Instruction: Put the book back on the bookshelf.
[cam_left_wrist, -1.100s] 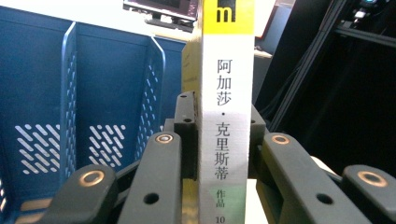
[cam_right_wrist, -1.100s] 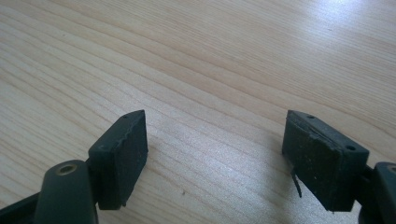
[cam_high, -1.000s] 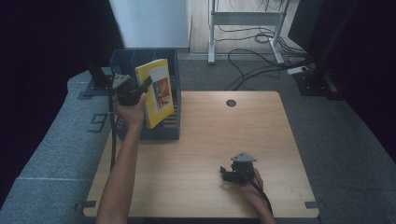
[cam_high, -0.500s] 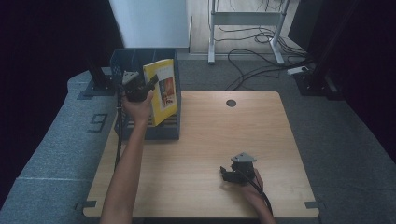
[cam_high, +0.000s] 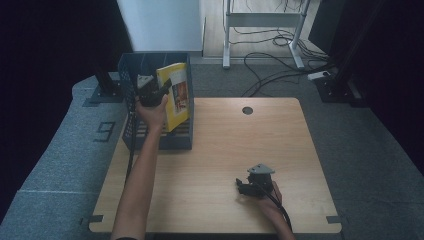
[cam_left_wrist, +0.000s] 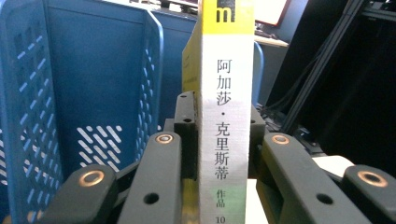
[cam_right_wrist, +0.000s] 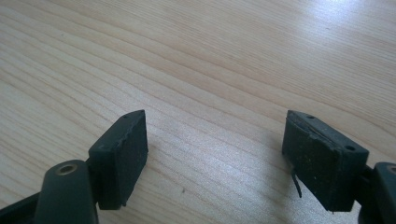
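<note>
Two black jaws of the left gripper are clamped on the spine of a yellow book, one jaw on each cover. In the left gripper view the spine faces the camera, standing upright, white with a column of black Chinese characters and a yellow band at the top. Behind and to the left of the book stand the perforated walls of a blue plastic crate.

From the high view, the left gripper is held up over the blue plastic crate, which sits on the far left corner of the wooden table and partly overhangs its edge. The yellow book is lifted above the crate's right-hand side, tilted, with its lower end down near the crate's floor; whether it touches the floor cannot be told. The person's left forearm stretches from the bottom of the picture up to the gripper.

The right gripper has its jaws spread wide apart, holding nothing, with bare pale wood grain between and beyond them. In the high view the right gripper rests low on the near right part of the table, well apart from the crate and the book, with a grey three-cornered plate on top.

Grey carpet surrounds the table, and cables lie on the floor beyond it.
</note>
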